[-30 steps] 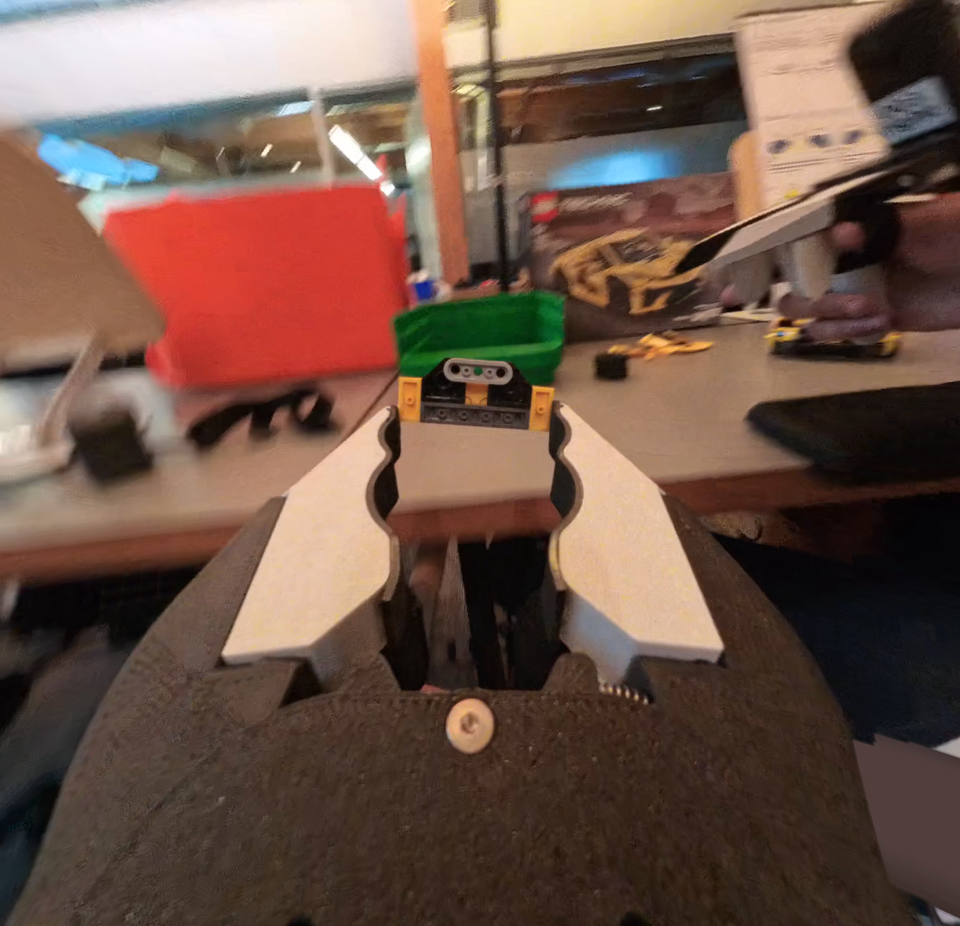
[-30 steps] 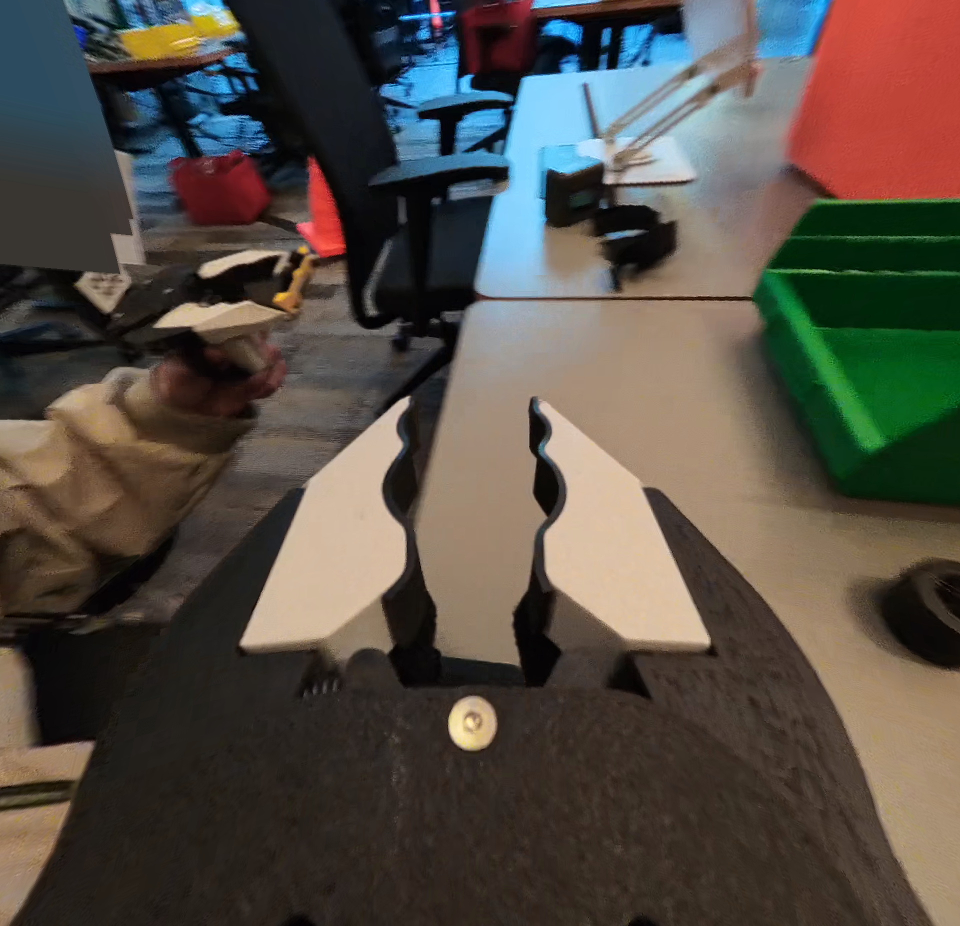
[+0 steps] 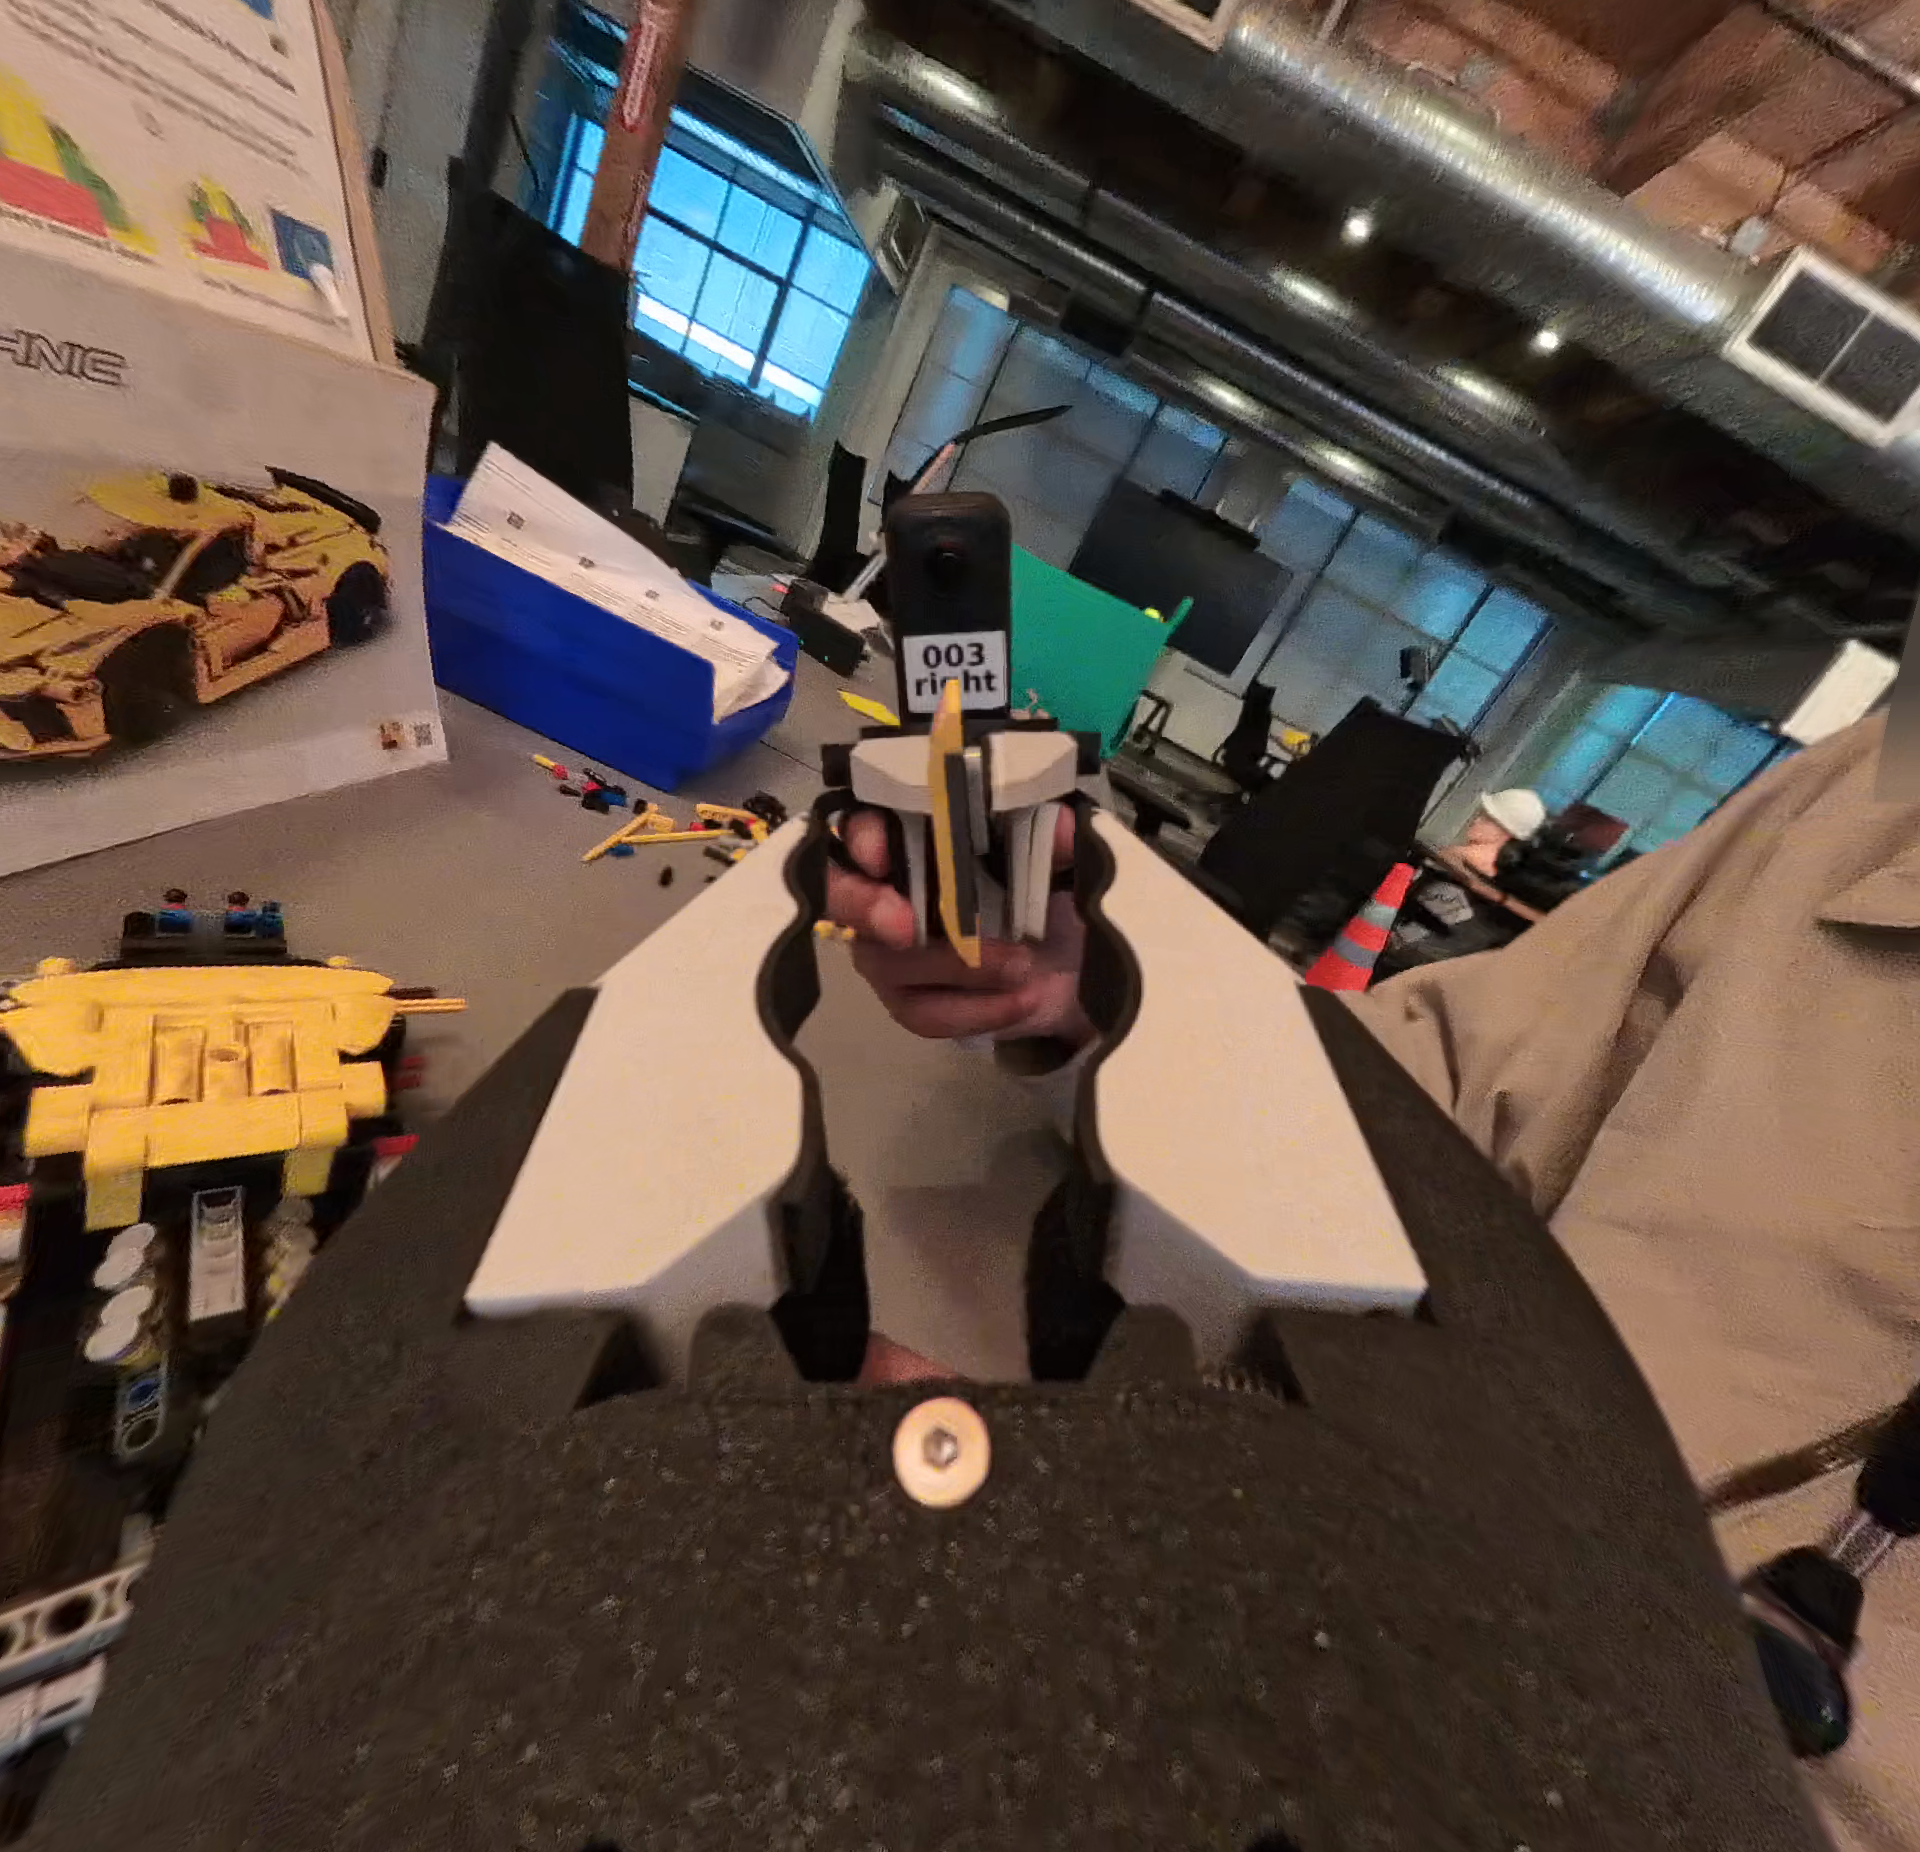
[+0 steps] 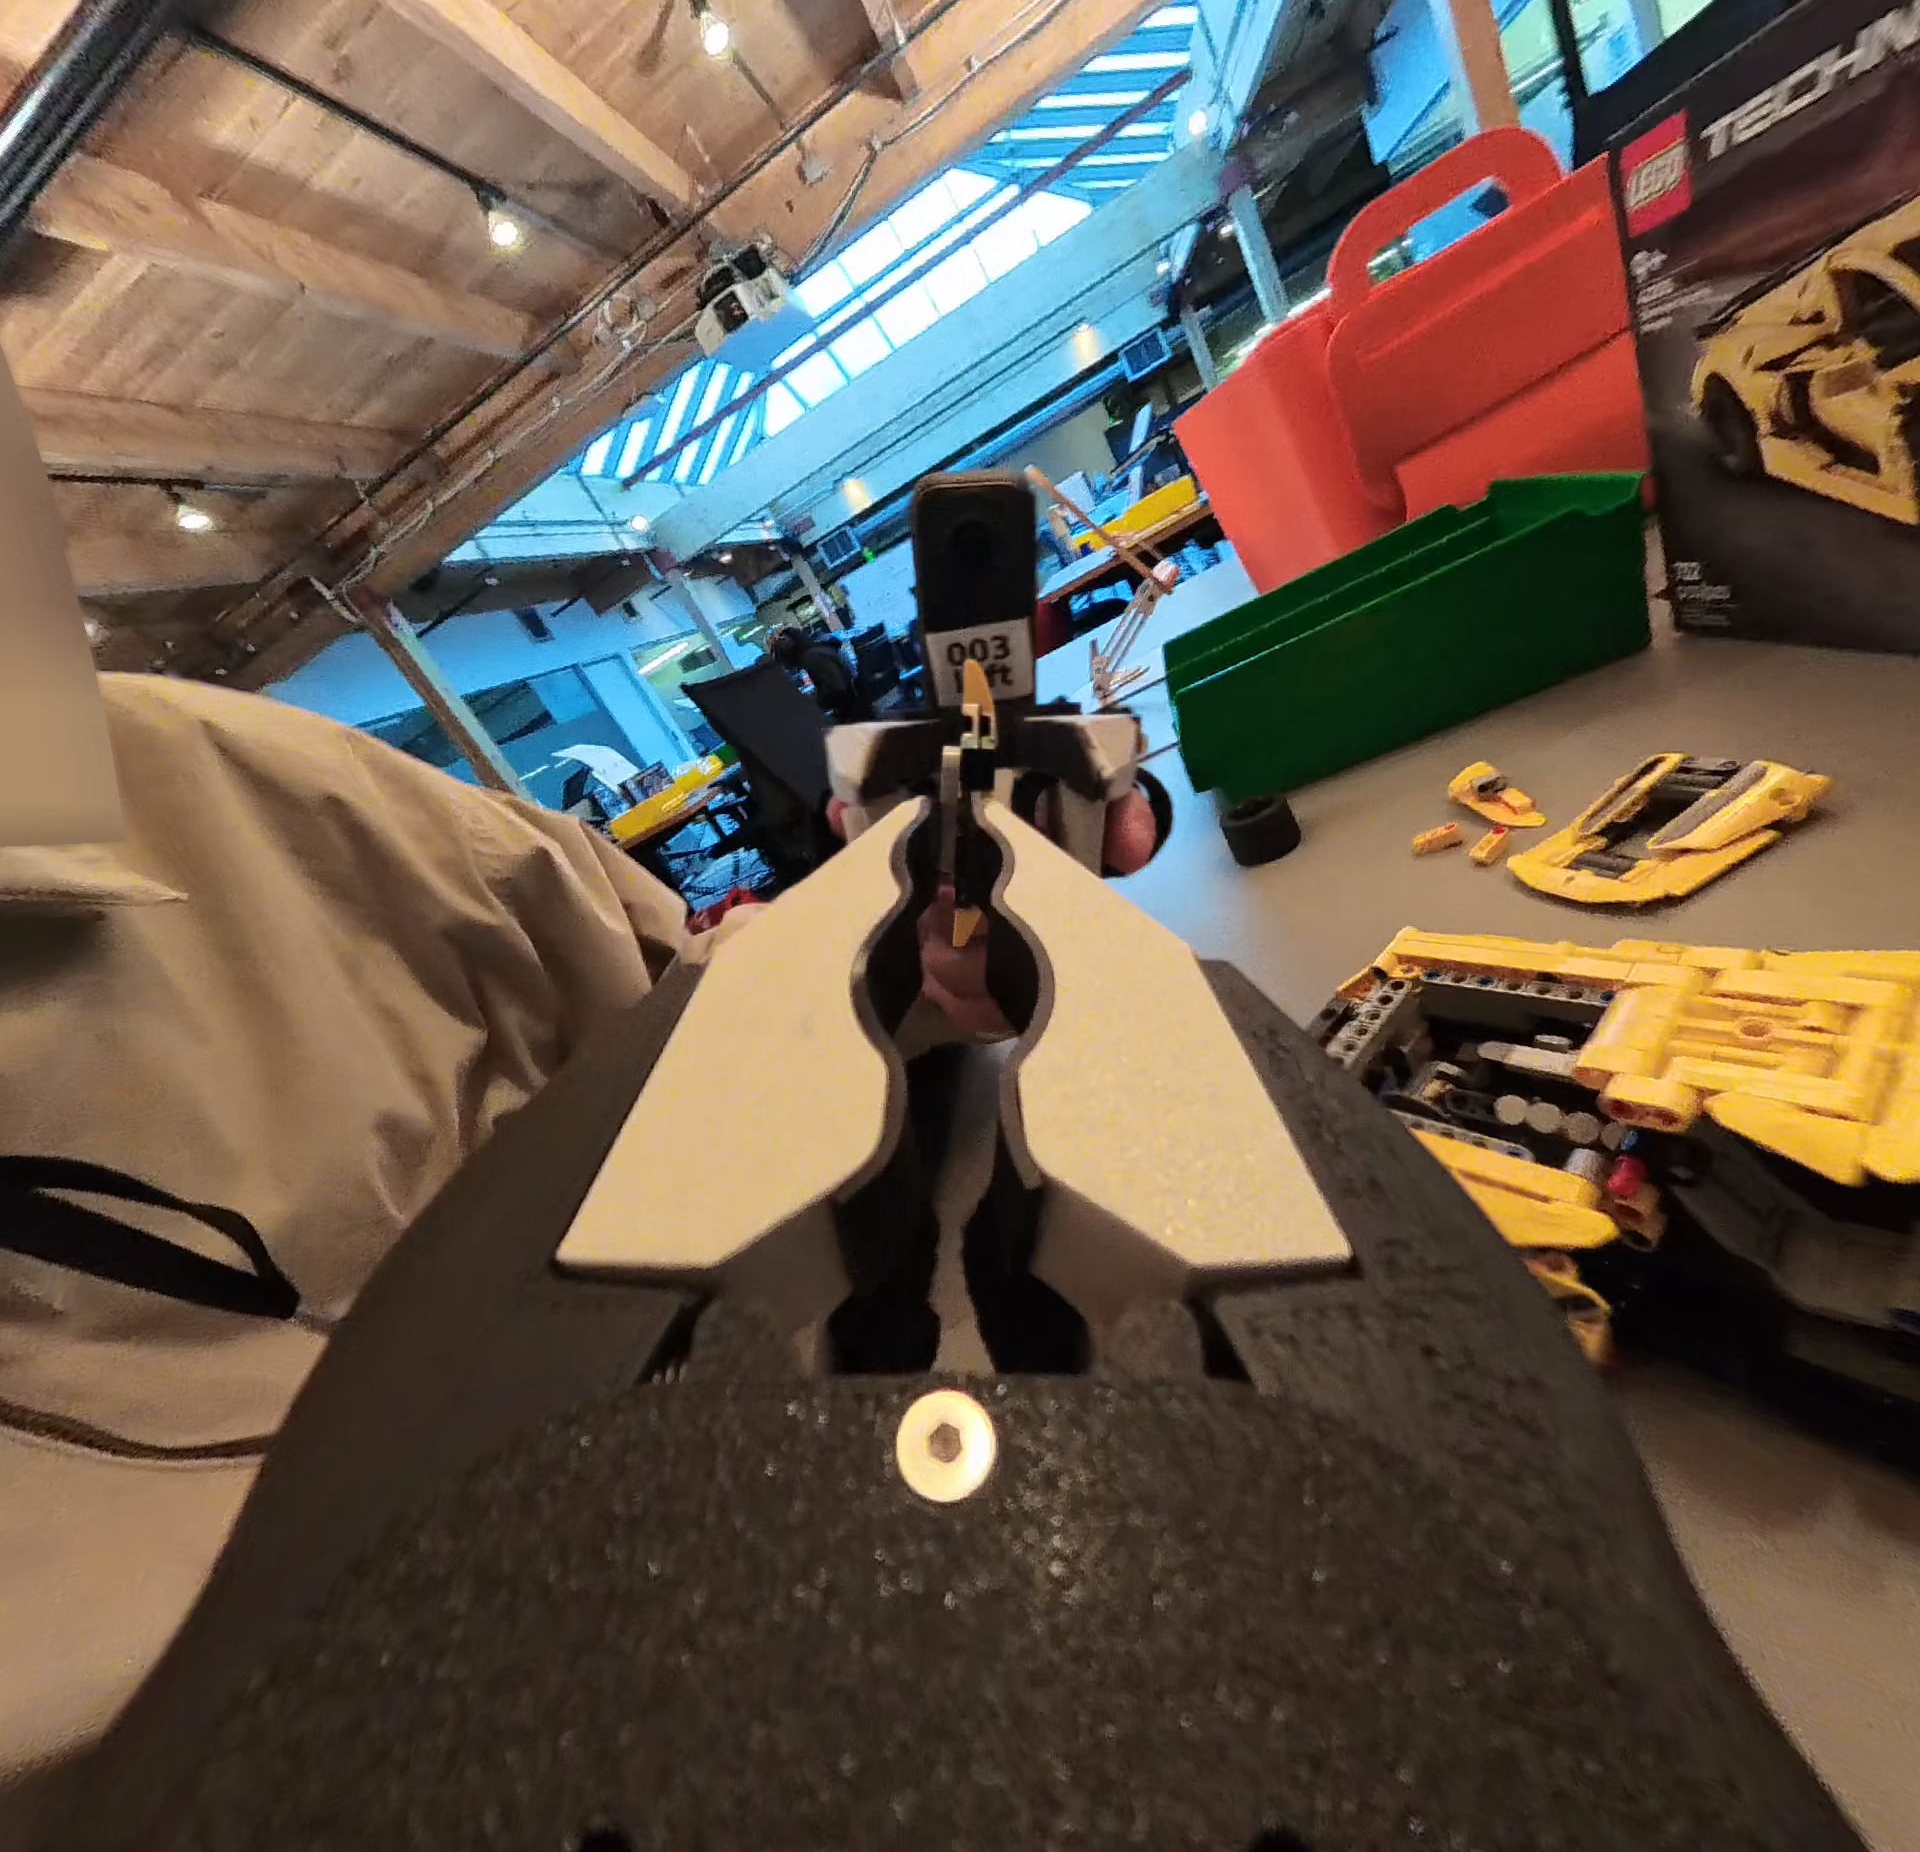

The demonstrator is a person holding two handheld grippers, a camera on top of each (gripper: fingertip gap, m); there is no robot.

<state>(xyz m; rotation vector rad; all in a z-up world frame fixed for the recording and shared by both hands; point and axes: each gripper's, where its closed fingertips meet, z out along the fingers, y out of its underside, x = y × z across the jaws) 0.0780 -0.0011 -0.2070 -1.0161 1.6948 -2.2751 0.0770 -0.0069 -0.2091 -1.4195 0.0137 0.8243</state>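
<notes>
Now the right gripper (image 4: pixel 954 836) pinches a thin, stiff yellow-and-black plastic brick piece (image 3: pixel 954 836) by its flat sides, while the left gripper (image 3: pixel 951 867) stands spread and empty

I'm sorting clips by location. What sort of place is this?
Likely a shared workshop or open office: exposed ceiling ducting, office chairs, and a table with a part-built yellow brick car.

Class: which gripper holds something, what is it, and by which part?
The right gripper pinches a thin yellow-and-black brick piece by its flat faces, mid-length; both ends stick out. The left gripper holds nothing.
</notes>
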